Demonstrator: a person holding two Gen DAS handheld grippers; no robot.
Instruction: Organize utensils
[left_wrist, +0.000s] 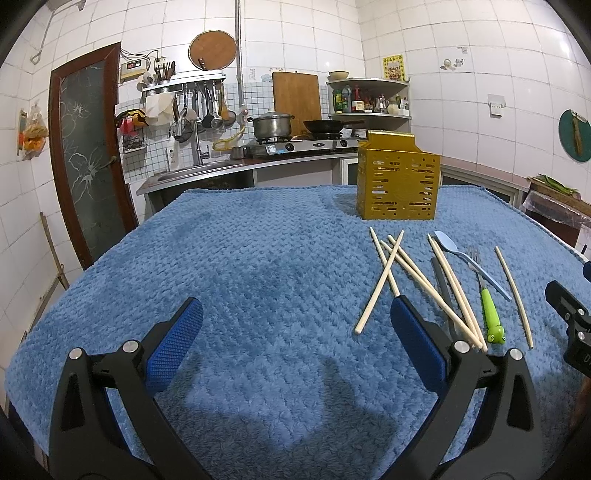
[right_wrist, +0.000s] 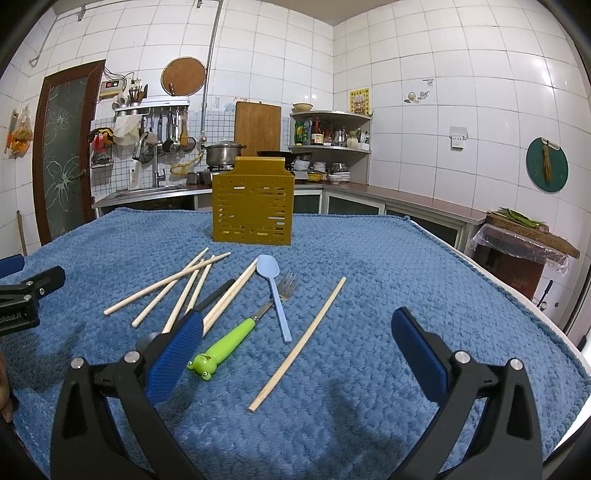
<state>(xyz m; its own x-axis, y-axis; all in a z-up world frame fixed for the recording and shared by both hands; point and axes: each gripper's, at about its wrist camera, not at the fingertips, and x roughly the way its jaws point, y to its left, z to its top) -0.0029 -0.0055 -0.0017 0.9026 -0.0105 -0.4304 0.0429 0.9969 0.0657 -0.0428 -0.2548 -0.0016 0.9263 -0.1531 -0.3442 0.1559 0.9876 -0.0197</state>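
Left gripper (left_wrist: 295, 350) held low over the blue towel (left_wrist: 240, 258), level and aimed toward the far counter, jaws spread wide with nothing between the blue pads. Right gripper (right_wrist: 297, 354) in the same pose — low, level, pointed at 12 o'clock, jaws spread wide and empty.

Gold perforated utensil holder (right_wrist: 253, 206) standing upright on the towel at 12 o'clock in the right wrist view, at 1 o'clock in the left. Utensils lying loose in front of it, none inside that can be seen:
- crossed wooden chopsticks (right_wrist: 177, 284) at 10 o'clock, overlapping one another
- blue plastic spoon (right_wrist: 275, 295) near centre, bowl toward the holder, handle crossing the fork's neck
- fork with green frog handle (right_wrist: 229, 341) at 9 o'clock, frog end just beside the right gripper's left pad
- 1 single chopstick (right_wrist: 299, 343) apart, slanting between the jaws
- a dark utensil (right_wrist: 216, 293) partly hidden under chopsticks — kind unclear.

Left gripper's black frame visible at 9 o'clock edge of the right view.
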